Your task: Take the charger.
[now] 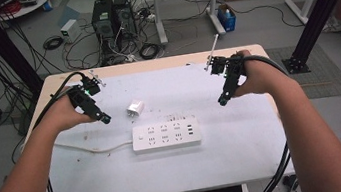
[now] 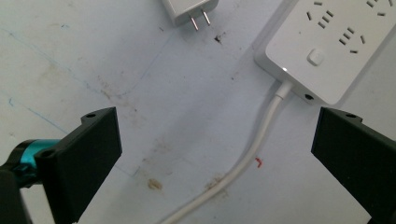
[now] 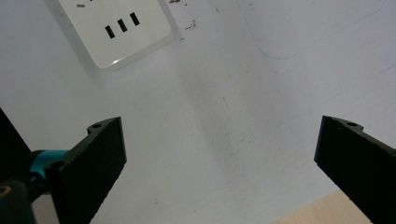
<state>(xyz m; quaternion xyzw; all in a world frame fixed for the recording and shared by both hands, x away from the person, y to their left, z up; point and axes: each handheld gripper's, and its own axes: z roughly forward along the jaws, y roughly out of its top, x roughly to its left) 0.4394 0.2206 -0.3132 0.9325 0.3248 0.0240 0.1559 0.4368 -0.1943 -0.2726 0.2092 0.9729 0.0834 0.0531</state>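
A white power strip lies flat in the middle of the table, its cable trailing off to the left. A small white plug adapter lies just behind it, prongs showing in the left gripper view. My left gripper hovers left of the adapter, jaws wide open over the stained table surface and the strip's cable. My right gripper hangs to the right of the strip, also open and holding nothing. The strip's end with its USB ports lies ahead of it.
The table is covered by a white sheet with stains and pen marks. Its wooden edge shows at the back and at the right. Computer towers, cables and another desk stand on the floor beyond.
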